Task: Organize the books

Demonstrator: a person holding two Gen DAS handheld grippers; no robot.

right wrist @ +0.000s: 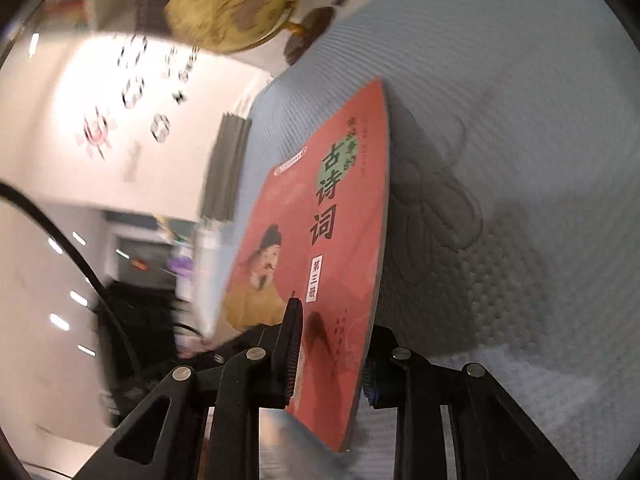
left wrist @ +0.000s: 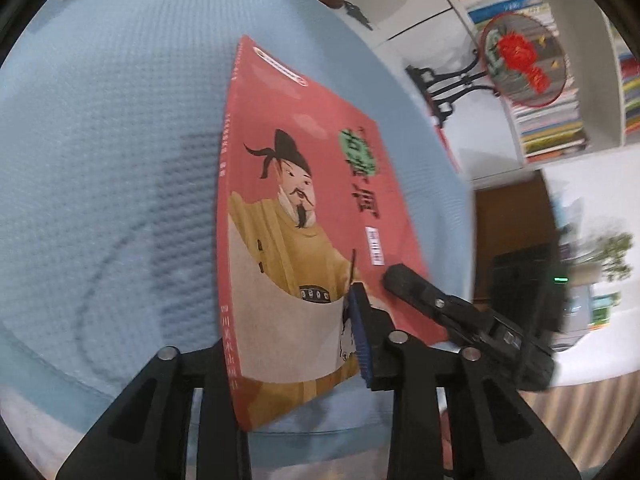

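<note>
A thin red book (left wrist: 320, 184) is held tilted up off the pale blue quilted cloth (left wrist: 100, 160) — its cover shows a bearded man in a yellow robe and black hat, with large dark characters down one side. The left gripper (left wrist: 296, 340) is clamped on its lower edge, spine side. The right gripper (right wrist: 332, 344) pinches the same end, pads pressed to both covers.

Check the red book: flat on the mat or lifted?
Lifted and tilted. The red book stands on edge above the blue mat, clamped by left gripper and right gripper.
</note>
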